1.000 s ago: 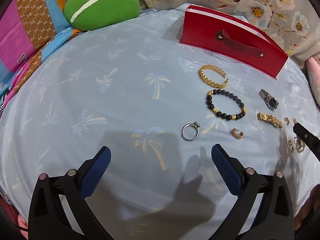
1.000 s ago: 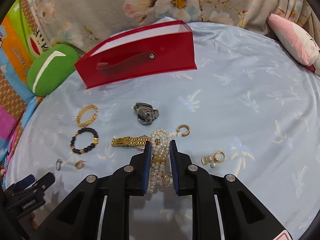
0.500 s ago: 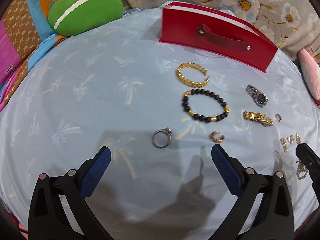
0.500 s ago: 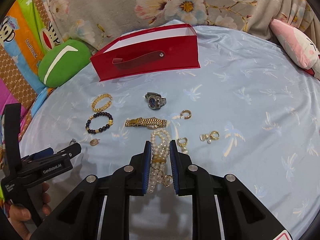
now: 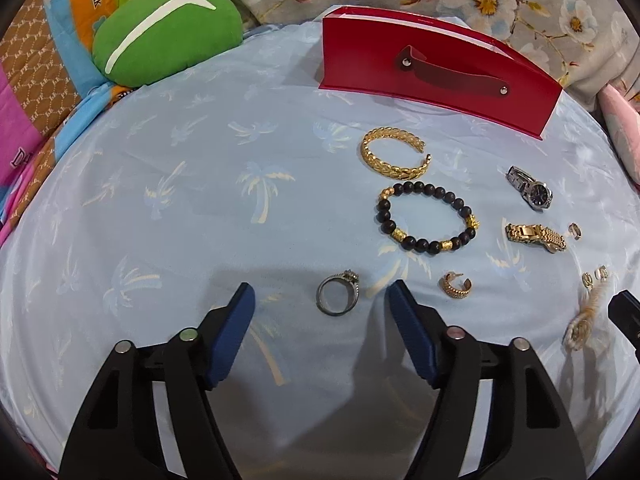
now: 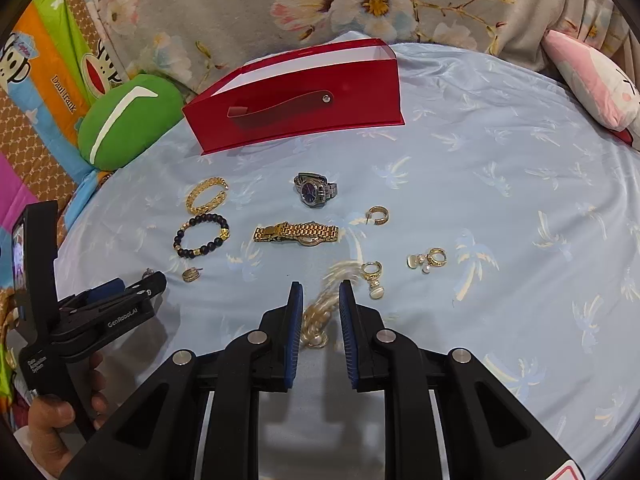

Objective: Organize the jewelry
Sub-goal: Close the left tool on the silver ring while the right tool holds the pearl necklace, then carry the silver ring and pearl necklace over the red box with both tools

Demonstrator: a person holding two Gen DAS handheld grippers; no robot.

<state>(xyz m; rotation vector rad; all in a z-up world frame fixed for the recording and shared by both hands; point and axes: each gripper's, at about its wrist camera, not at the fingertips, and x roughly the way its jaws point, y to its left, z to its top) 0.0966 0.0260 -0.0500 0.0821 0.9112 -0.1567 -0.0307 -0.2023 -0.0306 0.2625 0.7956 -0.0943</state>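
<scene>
Jewelry lies on a light blue palm-print cloth (image 5: 160,208). My left gripper (image 5: 320,300) is open, its fingers either side of a silver ring (image 5: 337,292). Beyond it lie a black bead bracelet (image 5: 426,214), a gold cuff (image 5: 394,153), a gold earring (image 5: 456,285), a gold watch band (image 5: 534,236) and a silver watch (image 5: 530,193). My right gripper (image 6: 320,292) is open with a gap at the pads; the pearl bracelet (image 6: 326,304), blurred, sits loose between them. A red box (image 6: 296,108) stands at the back.
A green cushion (image 5: 168,36) lies at the back left and a pink pillow (image 6: 592,80) at the back right. Floral fabric (image 6: 360,0) rises behind the red box. Two pearl drop earrings (image 6: 430,258) (image 6: 372,276) lie right of my right gripper.
My right gripper has opened and let go of the pearl bracelet, which drops blurred between the pads. My left gripper has moved forward and closed in around the silver ring.
</scene>
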